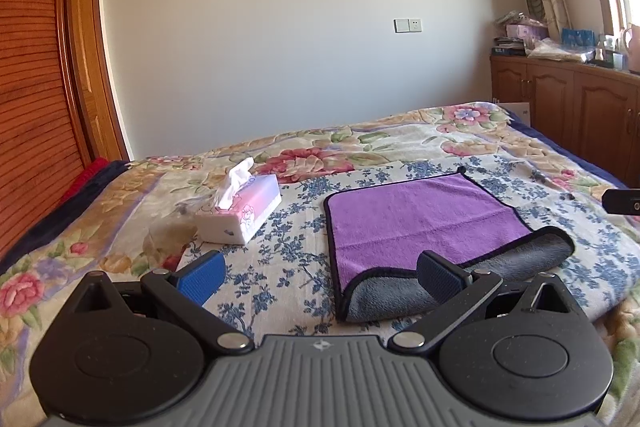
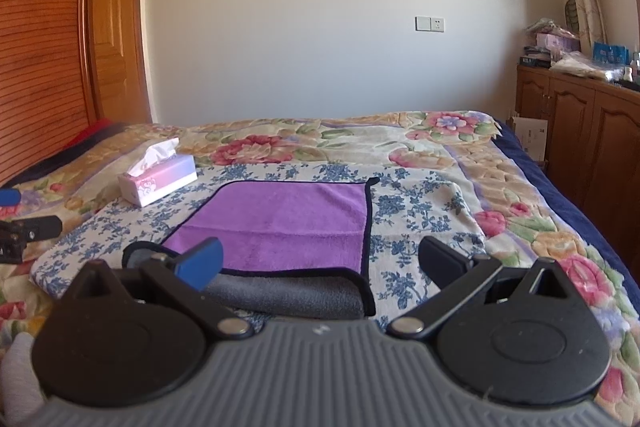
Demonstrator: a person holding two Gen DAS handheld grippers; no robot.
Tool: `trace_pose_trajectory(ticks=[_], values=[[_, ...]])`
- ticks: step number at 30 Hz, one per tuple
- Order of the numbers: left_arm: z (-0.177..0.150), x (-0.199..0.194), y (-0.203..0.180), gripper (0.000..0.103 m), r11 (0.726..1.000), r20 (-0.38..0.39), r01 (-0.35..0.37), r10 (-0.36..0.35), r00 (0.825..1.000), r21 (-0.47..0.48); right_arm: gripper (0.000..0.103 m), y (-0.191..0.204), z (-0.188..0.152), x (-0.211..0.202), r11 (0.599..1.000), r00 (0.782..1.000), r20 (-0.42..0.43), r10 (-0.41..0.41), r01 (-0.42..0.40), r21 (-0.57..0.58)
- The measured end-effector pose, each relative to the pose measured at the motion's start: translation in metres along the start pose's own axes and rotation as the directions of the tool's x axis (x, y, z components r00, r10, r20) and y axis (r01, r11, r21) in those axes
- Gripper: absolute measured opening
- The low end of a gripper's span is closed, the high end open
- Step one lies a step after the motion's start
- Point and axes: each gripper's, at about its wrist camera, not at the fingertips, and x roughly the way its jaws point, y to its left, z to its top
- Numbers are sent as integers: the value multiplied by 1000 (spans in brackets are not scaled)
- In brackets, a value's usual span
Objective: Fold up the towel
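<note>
A purple towel (image 1: 416, 215) with a black hem and grey underside lies on the bed. Its near edge is turned over, showing a grey strip (image 1: 400, 293). My left gripper (image 1: 320, 277) is open and empty, just in front of the towel's near left corner. In the right wrist view the same towel (image 2: 288, 215) lies ahead with its grey folded strip (image 2: 288, 293) nearest. My right gripper (image 2: 320, 263) is open and empty, over the towel's near right corner. Each gripper shows at the edge of the other's view.
A pink tissue box (image 1: 240, 213) stands left of the towel, also in the right wrist view (image 2: 158, 181). The bed has a floral cover (image 1: 400, 143). Wooden cabinets (image 2: 580, 131) stand to the right, a wooden headboard (image 2: 36, 47) to the left.
</note>
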Motion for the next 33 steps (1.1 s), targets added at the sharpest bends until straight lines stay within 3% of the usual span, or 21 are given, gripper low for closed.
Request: trace_pose_trajectory(ticks=[16, 33], values=[[7, 41, -3, 103, 1000, -4, 18, -18, 1000, 6, 103, -5, 6, 37, 998, 999, -26, 29, -30, -55], [-6, 92, 1, 103, 997, -95, 68, -71, 993, -36, 103, -15, -1, 75, 998, 991, -132, 34, -40, -38]])
